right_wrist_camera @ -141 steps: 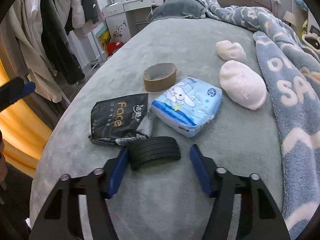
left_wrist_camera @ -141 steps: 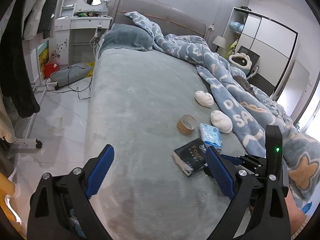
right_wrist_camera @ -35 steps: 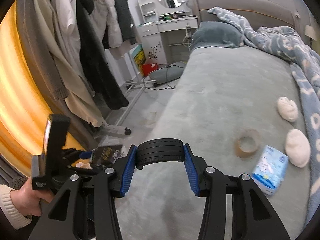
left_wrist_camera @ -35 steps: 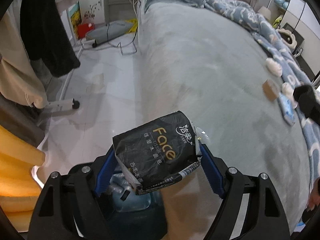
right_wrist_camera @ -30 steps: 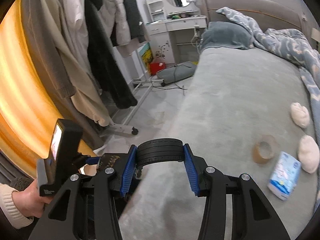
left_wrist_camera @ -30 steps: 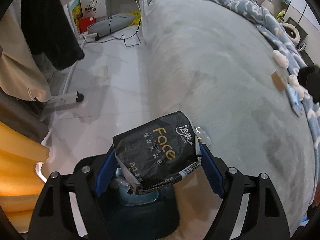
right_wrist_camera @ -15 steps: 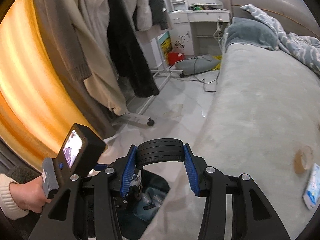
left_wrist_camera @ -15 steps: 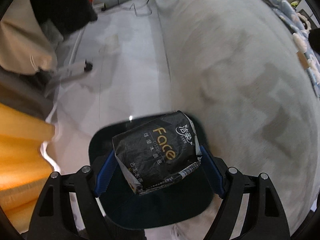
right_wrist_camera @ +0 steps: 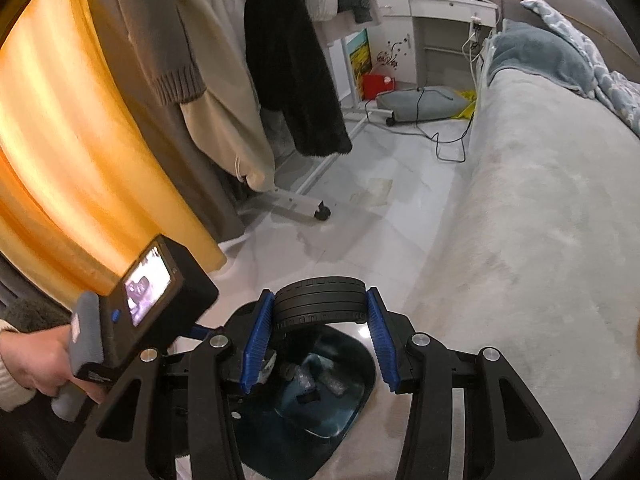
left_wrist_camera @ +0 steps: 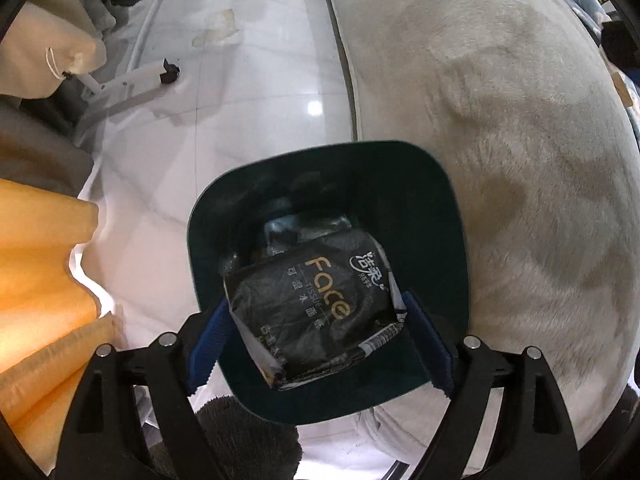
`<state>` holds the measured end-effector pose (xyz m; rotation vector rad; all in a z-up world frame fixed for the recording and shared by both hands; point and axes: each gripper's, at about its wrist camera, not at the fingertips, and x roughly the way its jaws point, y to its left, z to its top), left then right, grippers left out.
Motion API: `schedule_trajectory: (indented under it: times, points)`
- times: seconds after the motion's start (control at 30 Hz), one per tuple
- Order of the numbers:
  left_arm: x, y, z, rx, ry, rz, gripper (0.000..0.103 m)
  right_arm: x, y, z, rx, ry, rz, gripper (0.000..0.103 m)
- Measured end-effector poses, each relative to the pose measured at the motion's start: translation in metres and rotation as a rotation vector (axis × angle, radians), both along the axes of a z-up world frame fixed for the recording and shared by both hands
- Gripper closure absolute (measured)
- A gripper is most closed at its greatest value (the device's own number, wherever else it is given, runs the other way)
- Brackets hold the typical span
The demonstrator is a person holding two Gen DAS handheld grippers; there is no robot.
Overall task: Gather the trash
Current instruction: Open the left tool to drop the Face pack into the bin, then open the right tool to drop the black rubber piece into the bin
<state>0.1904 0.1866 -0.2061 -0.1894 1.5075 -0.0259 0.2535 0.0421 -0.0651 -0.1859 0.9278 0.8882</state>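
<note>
Your left tongs [left_wrist_camera: 316, 334] are closed on a black tissue pack [left_wrist_camera: 314, 308], one blue pad pressed to each side of it. The wrapper reads "Face" in gold letters with "TISSUE" in small print beside it, plus white Chinese characters near its 1 o'clock corner that are too small to read. The pack hangs directly above the open mouth of a dark teal trash bin [left_wrist_camera: 448, 216], where crumpled clear plastic shows at the bottom.

Your right tongs [right_wrist_camera: 320, 318] are clamped on a black ribbed tire-like ring [right_wrist_camera: 320, 300], held between the blue pads above the same bin [right_wrist_camera: 356, 412], at 6 o'clock in that view. Your left hand [right_wrist_camera: 36, 364] shows at 8 o'clock, gripping the handle of the other device, whose small screen is lit.

The bin stands on a glossy white tiled floor [left_wrist_camera: 248, 72], touching the edge of a bed [right_wrist_camera: 540, 220] covered in grey plush. Coats hang on a wheeled rack [right_wrist_camera: 296, 204] at 11 o'clock, an orange curtain [right_wrist_camera: 60, 140] fills 9 o'clock, and a white dressing table [right_wrist_camera: 432, 8] stands at 1 o'clock.
</note>
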Motion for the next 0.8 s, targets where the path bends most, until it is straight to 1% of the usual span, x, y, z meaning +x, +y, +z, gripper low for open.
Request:
schedule_trajectory:
  times: [0.13, 0.27, 0.4, 0.6, 0.8]
  points:
    - [-0.004, 0.009, 0.004, -0.014, -0.005, 0.014, 0.010, -0.004, 0.010, -0.010, -0.027, 0.014, 0.016, 0.056]
    - [-0.007, 0.015, 0.012, -0.011, -0.024, 0.025, 0.010, -0.009, 0.015, -0.016, -0.042, 0.026, 0.031, 0.056]
    - [-0.008, 0.030, 0.025, 0.003, -0.074, 0.063, 0.010, -0.012, 0.022, -0.023, -0.067, 0.038, 0.044, 0.056]
    - [-0.006, 0.050, 0.053, -0.012, -0.207, 0.125, 0.010, -0.017, 0.032, -0.039, -0.110, 0.066, 0.076, 0.056]
    - [-0.005, 0.058, 0.083, -0.008, -0.339, 0.150, 0.016, -0.028, 0.044, -0.053, -0.158, 0.086, 0.110, 0.056]
